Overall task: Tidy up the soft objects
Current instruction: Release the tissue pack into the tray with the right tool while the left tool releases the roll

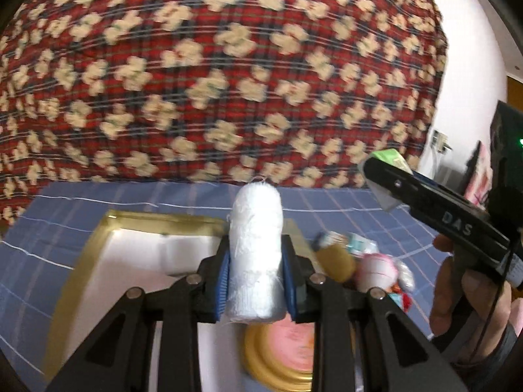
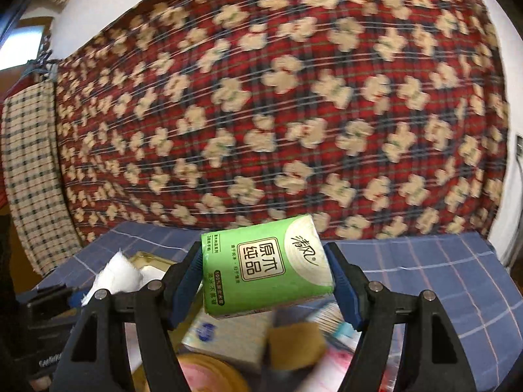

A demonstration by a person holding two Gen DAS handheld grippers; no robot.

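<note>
It looked like a home: a red floral blanket (image 2: 278,104) hung behind a table (image 2: 425,271) under blue checked cloth.

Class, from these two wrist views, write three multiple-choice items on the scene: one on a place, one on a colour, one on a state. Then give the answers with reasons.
1. Where does the gold-rimmed tray lie?
A. on the blue checked cloth
B. on the floor
C. on a shelf

2. What colour is the tissue pack wrapper?
A. red
B. green
C. black

3. What is the left tool doing?
A. hanging open, empty
B. clamping a white roll
C. resting in the tray

Answers: 1 A, blue cloth borders the tray; 2 B, green wrapper between the right tool pads; 3 B, both blue pads press the roll's sides.
</note>
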